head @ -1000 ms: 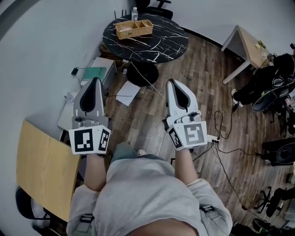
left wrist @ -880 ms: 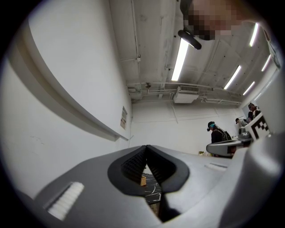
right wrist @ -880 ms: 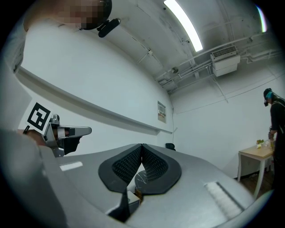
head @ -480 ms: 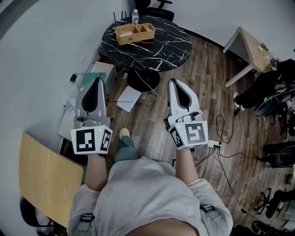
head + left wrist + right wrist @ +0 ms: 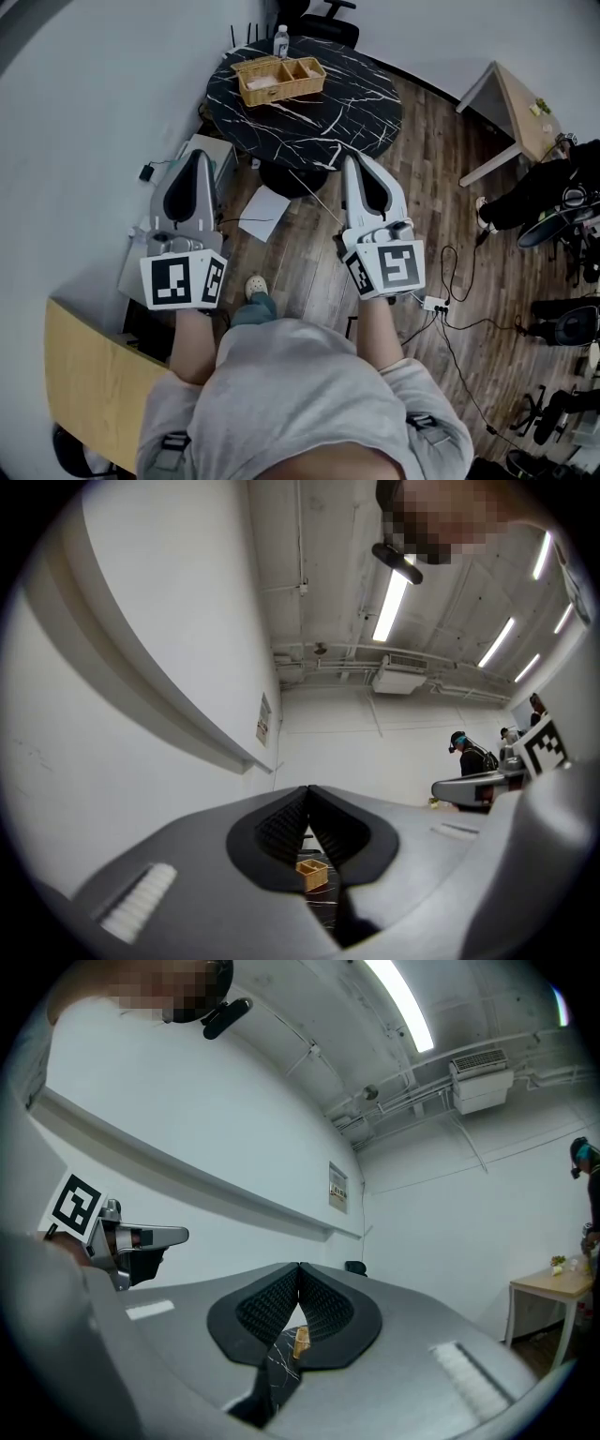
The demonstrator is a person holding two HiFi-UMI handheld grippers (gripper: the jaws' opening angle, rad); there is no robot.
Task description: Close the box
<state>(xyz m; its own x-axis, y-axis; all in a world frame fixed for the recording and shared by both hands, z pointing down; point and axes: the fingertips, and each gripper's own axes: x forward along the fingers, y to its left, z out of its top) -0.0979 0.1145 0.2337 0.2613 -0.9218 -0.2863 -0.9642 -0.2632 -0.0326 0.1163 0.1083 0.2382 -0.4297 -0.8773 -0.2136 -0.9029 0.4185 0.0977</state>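
- The box [image 5: 280, 80] is sitting open at the far side of the round counter [image 5: 361, 112].
- The left gripper [image 5: 199, 156] and right gripper [image 5: 355, 161] are hovering well apart from it, jaws clenched on nothing.
- The reach seems to be the step in hand; next, both are needing to get to the box's lid, which I cannot make out.

Box [image 5: 281, 81] on table [image 5: 352, 105], bottle [image 5: 280, 39] behind
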